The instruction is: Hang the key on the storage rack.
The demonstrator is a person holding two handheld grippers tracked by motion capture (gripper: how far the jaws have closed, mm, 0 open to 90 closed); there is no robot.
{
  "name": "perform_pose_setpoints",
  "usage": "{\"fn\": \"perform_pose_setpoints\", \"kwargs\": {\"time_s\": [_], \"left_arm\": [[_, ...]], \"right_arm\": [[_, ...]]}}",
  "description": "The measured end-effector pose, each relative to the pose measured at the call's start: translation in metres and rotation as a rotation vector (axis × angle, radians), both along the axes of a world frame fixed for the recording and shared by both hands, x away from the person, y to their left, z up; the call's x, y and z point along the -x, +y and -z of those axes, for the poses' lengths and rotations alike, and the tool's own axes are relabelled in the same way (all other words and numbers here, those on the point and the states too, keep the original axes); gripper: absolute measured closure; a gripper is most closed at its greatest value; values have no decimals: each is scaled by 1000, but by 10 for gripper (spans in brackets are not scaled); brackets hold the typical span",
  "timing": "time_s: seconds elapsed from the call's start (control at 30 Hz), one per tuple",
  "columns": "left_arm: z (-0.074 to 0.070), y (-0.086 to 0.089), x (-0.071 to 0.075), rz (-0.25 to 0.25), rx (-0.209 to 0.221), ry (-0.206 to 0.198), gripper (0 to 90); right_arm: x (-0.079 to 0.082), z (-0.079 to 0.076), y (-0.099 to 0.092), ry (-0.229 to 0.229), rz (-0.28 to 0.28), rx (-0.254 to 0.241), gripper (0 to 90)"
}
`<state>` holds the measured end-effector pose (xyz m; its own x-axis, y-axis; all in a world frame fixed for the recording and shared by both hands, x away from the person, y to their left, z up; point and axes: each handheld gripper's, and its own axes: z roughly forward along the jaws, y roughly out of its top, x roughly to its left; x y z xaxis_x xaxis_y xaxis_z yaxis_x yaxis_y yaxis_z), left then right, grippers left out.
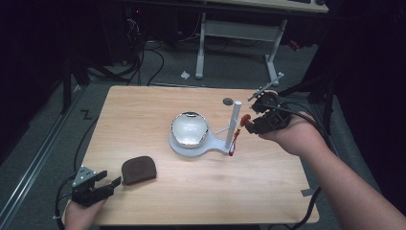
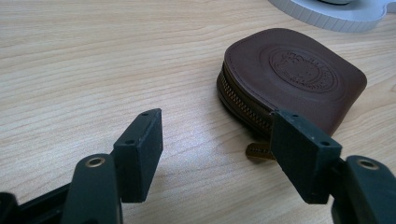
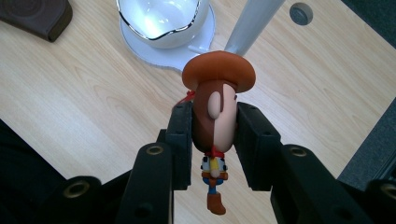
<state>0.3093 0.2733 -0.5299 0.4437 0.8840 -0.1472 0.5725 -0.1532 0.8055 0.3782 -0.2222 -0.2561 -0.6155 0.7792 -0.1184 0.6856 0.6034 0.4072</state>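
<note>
A small cowboy figure (image 3: 218,70) with an orange hat is clamped by its head between the jaws of my right gripper (image 3: 214,116), which is shut on it. In the high view that gripper (image 1: 253,122) hovers just right of a white upright post (image 1: 233,122), with the figure (image 1: 246,119) beside the post and a red cord (image 1: 231,146) hanging lower down. A glossy white bowl (image 1: 189,128) rests on the post's round white base (image 1: 210,143). My left gripper (image 1: 107,181) is open at the near left corner, next to a brown zip pouch (image 2: 299,74).
A round grommet hole (image 1: 228,101) sits in the wooden tabletop (image 1: 143,110) behind the post. Off the far edge stand a white desk frame (image 1: 239,33) and floor cables (image 1: 143,62). The pouch (image 1: 138,169) lies near the front left edge.
</note>
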Motion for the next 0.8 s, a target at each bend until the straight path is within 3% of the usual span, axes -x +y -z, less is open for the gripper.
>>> {"fn": "perform_pose_setpoints", "kwargs": {"time_s": [0.6, 0.8], "left_arm": [[0, 0, 0, 1, 0, 0, 350], [0, 1, 1, -1, 1, -1, 350]], "right_arm": [[-12, -3, 11, -15, -14, 11, 686], [-15, 0, 7, -22, 10, 12, 686]]}}
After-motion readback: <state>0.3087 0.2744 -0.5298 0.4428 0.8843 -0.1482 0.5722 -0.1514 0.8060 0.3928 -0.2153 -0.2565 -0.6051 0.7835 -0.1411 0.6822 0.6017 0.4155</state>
